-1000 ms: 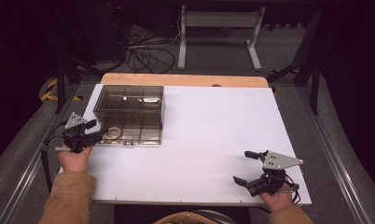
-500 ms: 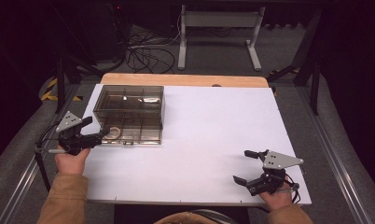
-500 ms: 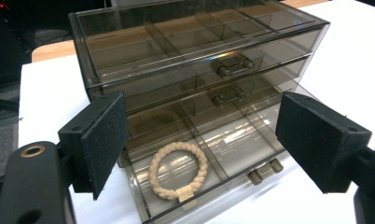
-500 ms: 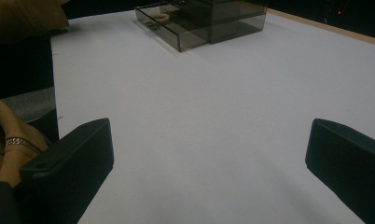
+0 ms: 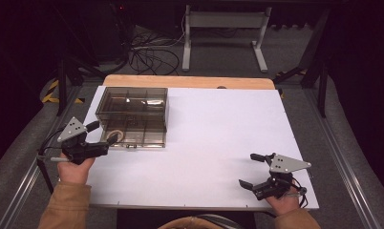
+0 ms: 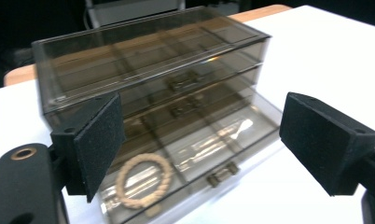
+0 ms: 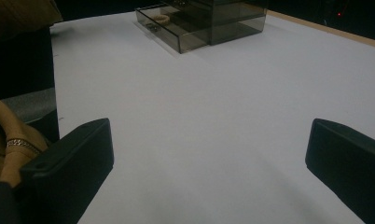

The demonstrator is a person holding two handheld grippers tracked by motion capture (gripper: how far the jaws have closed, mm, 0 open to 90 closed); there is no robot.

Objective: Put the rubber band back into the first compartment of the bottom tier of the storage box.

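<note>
A smoky see-through drawer box (image 5: 133, 102) stands at the table's left rear. Its bottom drawer (image 5: 135, 138) is pulled out toward me, and a braided beige ring (image 5: 114, 135) lies in the drawer's left compartment. My left gripper (image 5: 103, 132) is open at the drawer's front left corner, holding nothing. In the left gripper view the jaws of the left gripper (image 6: 202, 144) stand wide on either side of the ring (image 6: 143, 179) and the drawer handle (image 6: 221, 173). My right gripper (image 5: 248, 169) rests open over bare table at the front right, far from the box (image 7: 209, 18).
The white tabletop (image 5: 218, 129) stretches between the box and the right gripper. A wooden strip (image 5: 190, 81) edges the far side. Cables and a metal stand (image 5: 223, 28) sit on the floor beyond. A tan sleeve (image 7: 17, 14) shows at the left of the right gripper view.
My left gripper has drifted slightly left and back toward me, staying open beside the drawer. The right gripper has not moved.
</note>
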